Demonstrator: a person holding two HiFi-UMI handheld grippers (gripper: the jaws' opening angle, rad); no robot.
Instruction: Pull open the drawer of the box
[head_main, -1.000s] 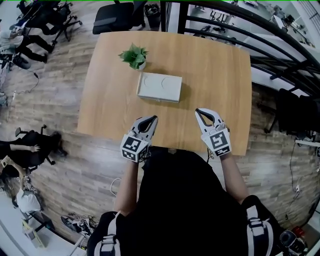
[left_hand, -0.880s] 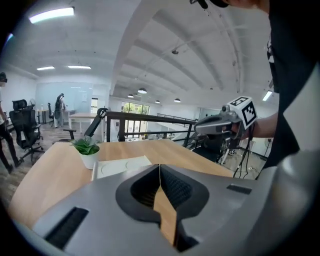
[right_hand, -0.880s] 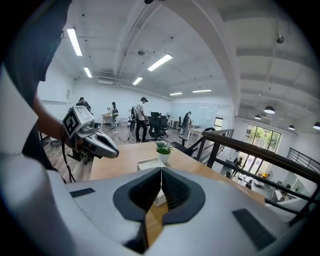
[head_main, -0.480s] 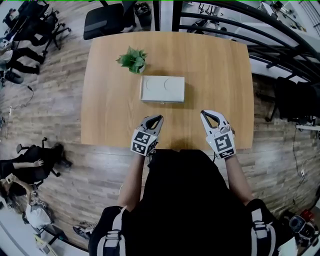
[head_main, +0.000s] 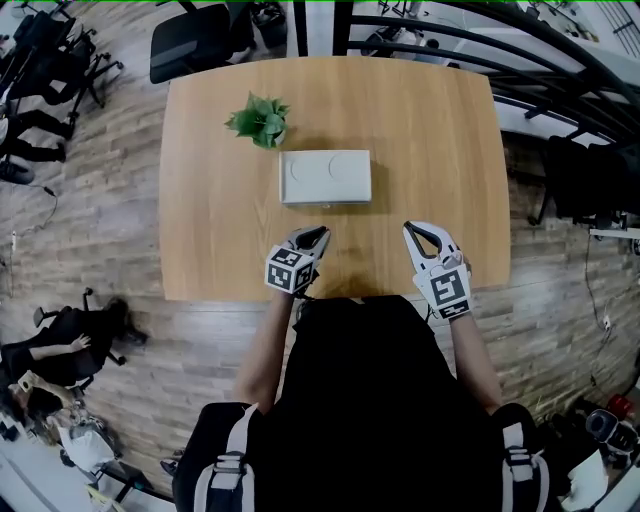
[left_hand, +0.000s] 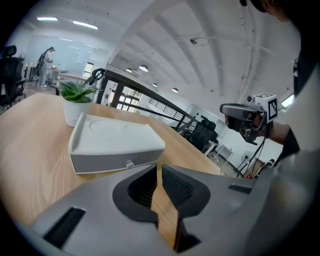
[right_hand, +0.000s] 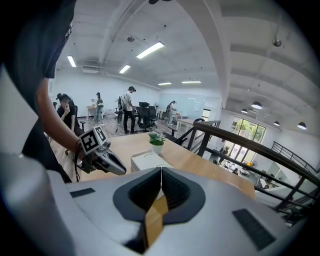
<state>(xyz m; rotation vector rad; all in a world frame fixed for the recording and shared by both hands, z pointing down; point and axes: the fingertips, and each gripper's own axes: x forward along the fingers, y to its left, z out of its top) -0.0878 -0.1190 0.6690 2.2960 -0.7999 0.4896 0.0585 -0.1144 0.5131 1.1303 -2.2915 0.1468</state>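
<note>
A flat white box (head_main: 325, 177) lies in the middle of the wooden table (head_main: 200, 250). Its drawer front faces me, closed, with a small round knob (left_hand: 129, 163). My left gripper (head_main: 318, 235) is low over the table, just in front of the box and a little left of the knob line; its jaws are shut with nothing between them (left_hand: 159, 170). My right gripper (head_main: 412, 228) hovers to the right of the box near the table's front edge, also shut and empty (right_hand: 161, 172). The box (right_hand: 147, 161) shows beyond its jaws.
A small potted plant (head_main: 260, 118) stands behind the box's left corner. A black railing (head_main: 520, 60) runs past the table's far right side. Office chairs (head_main: 190, 40) and people stand further off on the floor.
My left gripper has come down toward the table and closer to the box front. The right gripper has hardly moved. Both stayed shut.
</note>
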